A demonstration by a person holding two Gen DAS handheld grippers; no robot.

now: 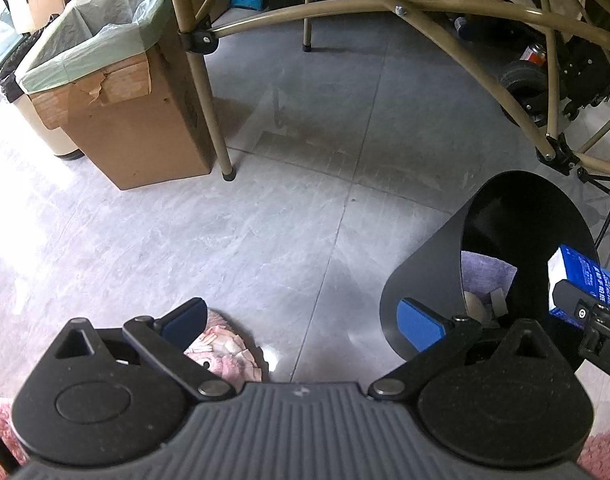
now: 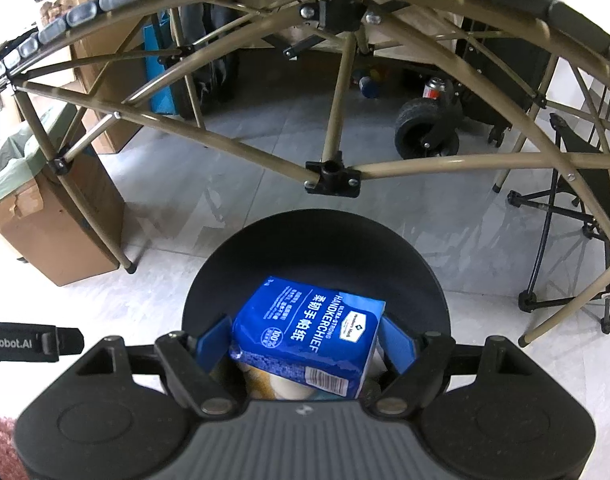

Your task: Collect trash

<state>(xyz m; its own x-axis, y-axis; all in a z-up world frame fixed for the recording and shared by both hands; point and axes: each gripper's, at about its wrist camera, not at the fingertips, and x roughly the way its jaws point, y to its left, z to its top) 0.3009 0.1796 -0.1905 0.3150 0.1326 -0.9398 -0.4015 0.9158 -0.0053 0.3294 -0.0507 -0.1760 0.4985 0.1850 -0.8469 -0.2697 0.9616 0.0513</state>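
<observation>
Floor looks like polished stone tile, pretty glossy; the black bin is smooth matt plastic; the blue tissue pack is shiny plastic film; far left, the box is rough torn cardboard with a thin crinkly green liner; table frame is painted metal tube.

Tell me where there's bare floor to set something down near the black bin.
The widest bare patch is the grey tile floor between the cardboard box and the black bin, in front of the table leg. It gets crowded behind the bin, among the folding frame, the wheel and the camp chair. The bin itself already holds trash under the tissue pack.
</observation>
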